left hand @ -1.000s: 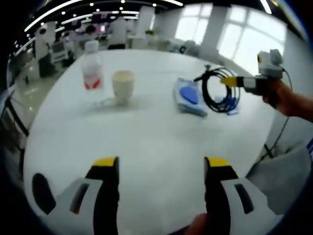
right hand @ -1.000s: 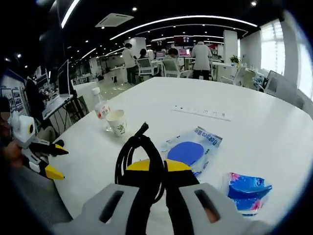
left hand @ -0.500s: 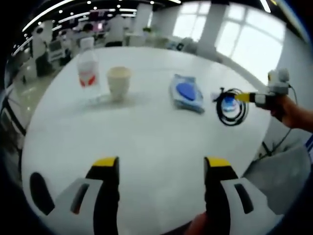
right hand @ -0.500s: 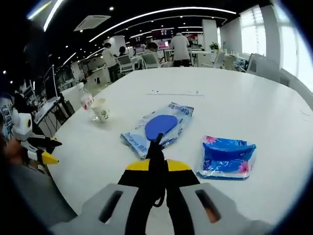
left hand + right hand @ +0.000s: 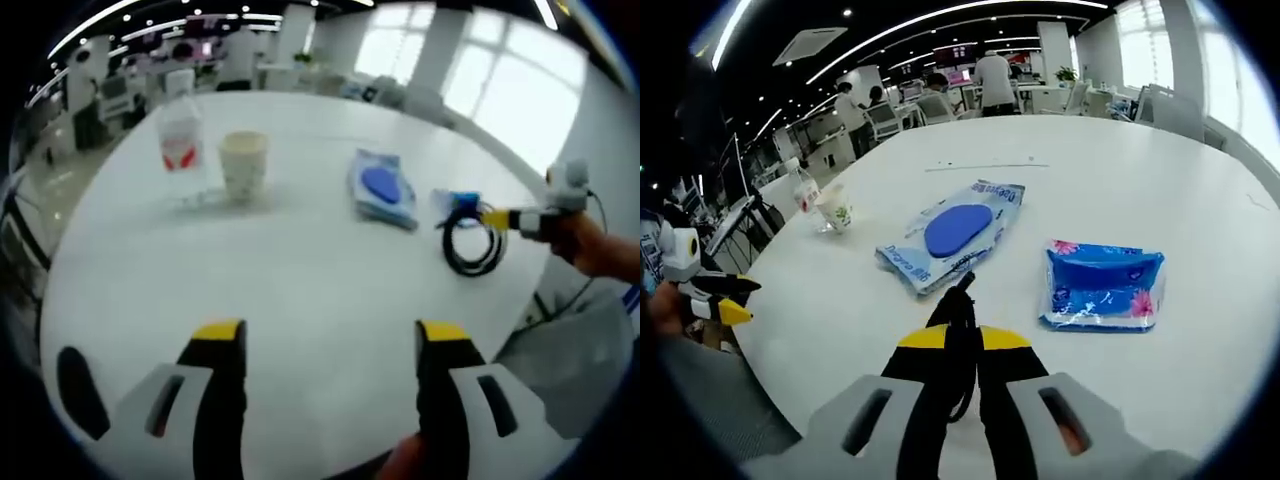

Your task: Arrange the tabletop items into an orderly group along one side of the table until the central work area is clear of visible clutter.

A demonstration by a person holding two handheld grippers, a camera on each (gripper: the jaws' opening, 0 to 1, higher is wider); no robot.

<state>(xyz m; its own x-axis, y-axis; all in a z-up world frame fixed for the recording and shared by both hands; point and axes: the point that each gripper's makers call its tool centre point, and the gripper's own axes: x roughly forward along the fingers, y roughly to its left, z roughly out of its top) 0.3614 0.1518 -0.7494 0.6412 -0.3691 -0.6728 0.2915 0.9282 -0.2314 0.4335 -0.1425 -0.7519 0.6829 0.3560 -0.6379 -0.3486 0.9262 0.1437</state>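
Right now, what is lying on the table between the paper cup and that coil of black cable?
In the left gripper view, a wipes pack with a blue lid lies between the paper cup and the black cable, which the right tongs hold.

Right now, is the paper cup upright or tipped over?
Upright: the paper cup stands on its base on the table, rim facing up, beside the water bottle.

Ahead of the left tongs point(image 5: 331, 335), the bottle point(image 5: 179, 143) is blurred and its label unreadable. The blue packet point(image 5: 461, 203) is partly hidden behind the cable point(image 5: 474, 238). Between the right tongs point(image 5: 962, 337), the cable point(image 5: 958, 335) is mostly hidden. The wipes pack point(image 5: 950, 235) lettering is too small to read.
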